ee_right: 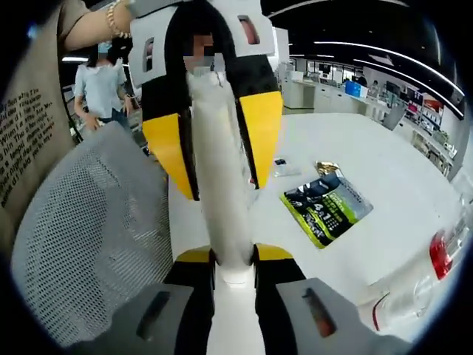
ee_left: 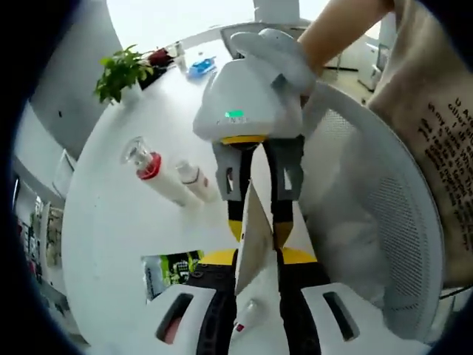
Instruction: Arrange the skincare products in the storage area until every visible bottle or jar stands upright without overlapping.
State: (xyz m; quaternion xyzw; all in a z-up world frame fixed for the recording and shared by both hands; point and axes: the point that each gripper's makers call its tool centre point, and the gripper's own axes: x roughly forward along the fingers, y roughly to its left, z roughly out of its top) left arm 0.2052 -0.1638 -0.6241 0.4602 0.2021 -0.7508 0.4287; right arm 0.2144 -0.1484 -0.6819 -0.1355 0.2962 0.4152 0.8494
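1. Black printed lines run across the person's beige garment (ee_left: 443,140) in the left gripper view; a few capitals such as "U" and "A" can be guessed at, but no whole word can be read.
2. In the right gripper view the same garment (ee_right: 29,140) carries black lettering, too distorted to read.
3. The green and black packet (ee_right: 325,207) on the worktop (ee_right: 399,170) bears white print, too small to read.

Smooth white plastic tube (ee_right: 220,185), glossy table (ee_right: 384,170), mesh chair (ee_right: 96,229)
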